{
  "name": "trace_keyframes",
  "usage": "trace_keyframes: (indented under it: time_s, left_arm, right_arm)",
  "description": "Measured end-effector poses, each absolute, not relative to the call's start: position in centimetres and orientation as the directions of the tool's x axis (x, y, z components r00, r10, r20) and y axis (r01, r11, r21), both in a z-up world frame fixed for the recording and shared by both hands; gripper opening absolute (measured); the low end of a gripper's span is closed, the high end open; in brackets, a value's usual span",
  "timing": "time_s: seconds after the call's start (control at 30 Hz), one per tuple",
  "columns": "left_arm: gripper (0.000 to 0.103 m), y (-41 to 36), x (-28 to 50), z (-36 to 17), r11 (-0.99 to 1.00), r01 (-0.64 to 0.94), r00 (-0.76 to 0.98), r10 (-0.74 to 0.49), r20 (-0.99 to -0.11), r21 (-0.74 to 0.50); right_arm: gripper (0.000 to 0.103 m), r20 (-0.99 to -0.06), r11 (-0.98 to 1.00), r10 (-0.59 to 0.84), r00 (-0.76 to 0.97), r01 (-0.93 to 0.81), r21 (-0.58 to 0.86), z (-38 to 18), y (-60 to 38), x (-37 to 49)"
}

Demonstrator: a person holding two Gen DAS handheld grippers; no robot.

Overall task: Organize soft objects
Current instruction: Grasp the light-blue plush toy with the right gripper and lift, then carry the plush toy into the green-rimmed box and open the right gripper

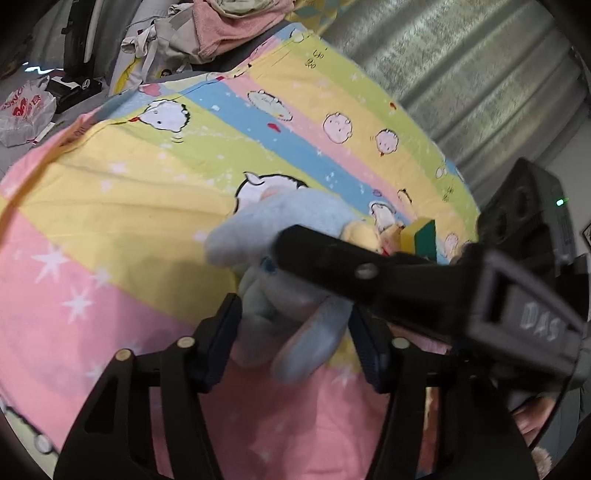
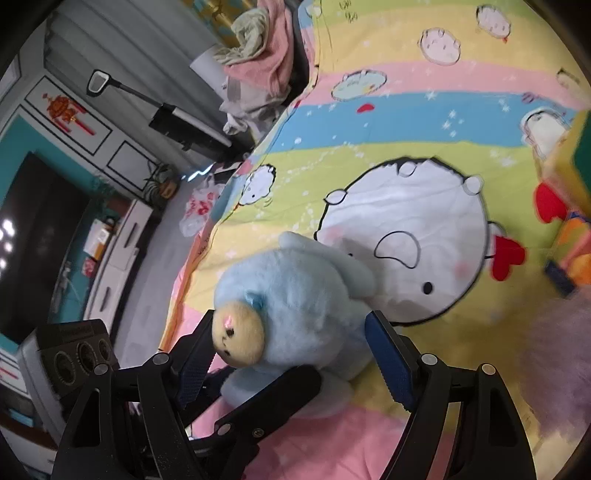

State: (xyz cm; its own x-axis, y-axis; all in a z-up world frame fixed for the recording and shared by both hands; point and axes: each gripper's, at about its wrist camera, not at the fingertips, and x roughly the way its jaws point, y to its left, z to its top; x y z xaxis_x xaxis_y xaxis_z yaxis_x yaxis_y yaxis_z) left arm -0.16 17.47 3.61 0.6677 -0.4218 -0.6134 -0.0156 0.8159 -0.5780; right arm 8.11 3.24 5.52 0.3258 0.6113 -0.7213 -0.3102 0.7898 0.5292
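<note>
A light blue plush toy point(image 1: 284, 266) with a yellow face point(image 2: 238, 334) is held above a striped cartoon bedsheet point(image 1: 129, 192). My left gripper point(image 1: 295, 339) is closed on its lower limbs, with the jaws pressing the plush from both sides. My right gripper point(image 2: 291, 354) is around its head and body, the blue pads point(image 2: 388, 354) touching the fur. In the left wrist view the right gripper's finger point(image 1: 351, 273) crosses in front of the toy. A yellow and green sponge point(image 1: 424, 236) lies beyond it.
A pile of pink and beige clothes point(image 1: 221, 29) sits at the bed's far end. A plastic bag point(image 1: 26, 114) lies on the floor at left. Colourful toys point(image 2: 569, 221) lie at the sheet's right edge. A TV point(image 2: 33, 240) and cabinet stand left of the bed.
</note>
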Motion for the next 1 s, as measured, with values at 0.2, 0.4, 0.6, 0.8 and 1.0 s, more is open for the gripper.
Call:
trace_keyframes:
  time_s: [0.2, 0.4, 0.6, 0.8, 1.0]
  left_arm:
    - [0.036, 15.2, -0.8, 5.0, 0.851, 0.031, 0.693, -0.397, -0.602, -0.525]
    - [0.035, 11.5, -2.6, 7.6, 0.849, 0.149, 0.703, -0.452, -0.549, -0.508]
    - [0.035, 4.5, -5.4, 11.9, 0.838, 0.318, 0.692, -0.525, -0.495, -0.444]
    - [0.033, -1.7, -6.7, 14.5, 0.786, 0.458, 0.64, -0.616, -0.46, -0.416]
    - [0.033, -8.5, -7.6, 15.5, 0.721, 0.583, 0.561, -0.691, -0.456, -0.375]
  right_arm:
    - [0.07, -0.664, 0.758, 0.652, 0.367, -0.326, 0.565, 5.9, 1.3, 6.9]
    - [0.069, -0.615, 0.782, 0.62, 0.487, -0.323, 0.533, 9.6, -2.8, 2.8]
    - [0.069, -0.527, 0.795, 0.57, 0.63, -0.261, 0.548, 13.3, -10.0, -2.7]
    - [0.069, -0.483, 0.82, 0.464, 0.742, -0.153, 0.552, 16.2, -16.8, -6.6]
    - [0.069, -0.457, 0.83, 0.339, 0.822, -0.034, 0.556, 17.5, -23.7, -10.1]
